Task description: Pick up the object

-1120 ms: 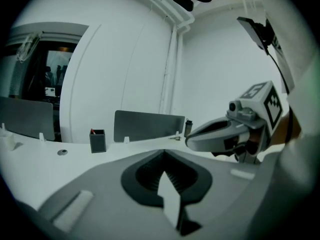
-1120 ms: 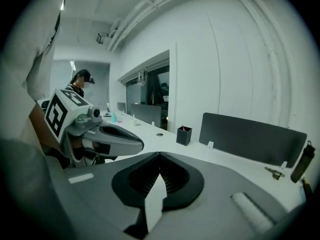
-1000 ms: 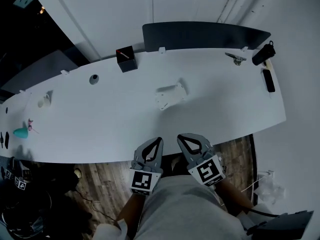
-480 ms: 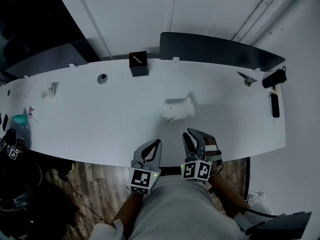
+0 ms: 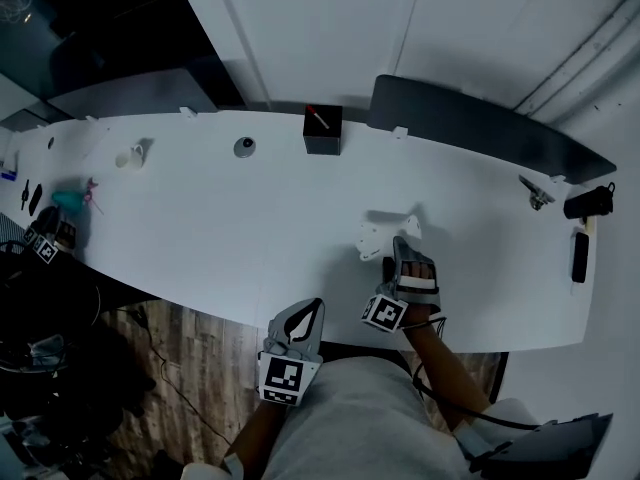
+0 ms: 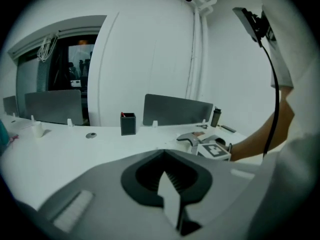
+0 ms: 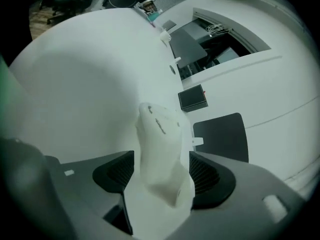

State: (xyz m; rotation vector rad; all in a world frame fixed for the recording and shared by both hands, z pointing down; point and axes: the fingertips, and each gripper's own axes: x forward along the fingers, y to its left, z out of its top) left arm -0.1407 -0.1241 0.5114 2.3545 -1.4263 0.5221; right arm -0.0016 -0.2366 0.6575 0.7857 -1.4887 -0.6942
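The object is a white plastic piece (image 5: 385, 234) lying on the long white table (image 5: 200, 228), right of the middle and near the front edge. My right gripper (image 5: 399, 252) reaches over that edge to it. In the right gripper view the piece (image 7: 159, 134) lies between the jaws, which are opening. Both ribbed pads stand close beside it, and neither visibly presses on it. My left gripper (image 5: 309, 309) hangs shut and empty below the table's front edge, by the person's lap. In the left gripper view its jaws (image 6: 167, 181) meet with nothing between them.
A black pen box (image 5: 322, 130) and a small round disc (image 5: 244, 146) stand at the table's back. A dark divider panel (image 5: 470, 128) runs behind. A black bottle (image 5: 588, 201) and a dark handset (image 5: 581, 256) lie far right. A teal item (image 5: 68, 200) lies far left.
The right gripper moved forward from the lap over the table edge to the white piece, and its jaws went from shut to wide apart around it. The left gripper stayed put.
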